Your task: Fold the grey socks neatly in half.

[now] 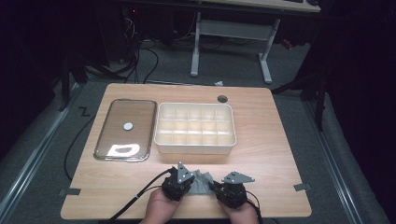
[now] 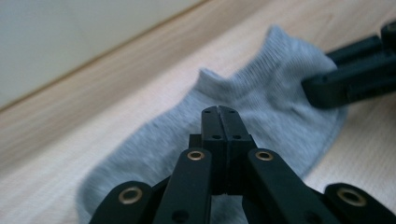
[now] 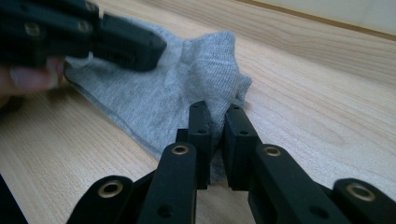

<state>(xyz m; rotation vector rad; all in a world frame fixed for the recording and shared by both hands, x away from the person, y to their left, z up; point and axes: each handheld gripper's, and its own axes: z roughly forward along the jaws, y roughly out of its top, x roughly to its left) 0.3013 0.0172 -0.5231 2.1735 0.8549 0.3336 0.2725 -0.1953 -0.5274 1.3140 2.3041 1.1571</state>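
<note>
Holding a gripper in each hand, you work at the near edge of the bench, with a grey sock lying crumpled between the two tools. Your left gripper has its jaws pressed fully together, tips meeting just above the sock's middle; whether any fabric is pinched between them cannot be told. Beyond those tips the sock spreads flat on the wood, its cuff rising in two soft peaks, and the other gripper's black jaw bites its far right edge.

Your right gripper has its jaws nearly together, a narrow slot left between them, with a fold of the sock bunched into that slot and gripped. Ahead and to the left of those jaws, the left gripper's black body lies over the sock's far end, a fingertip showing beneath it.

Farther off, beyond both grippers, stand a white compartment tray and, left of it, a clear lid with a metal rim.
</note>
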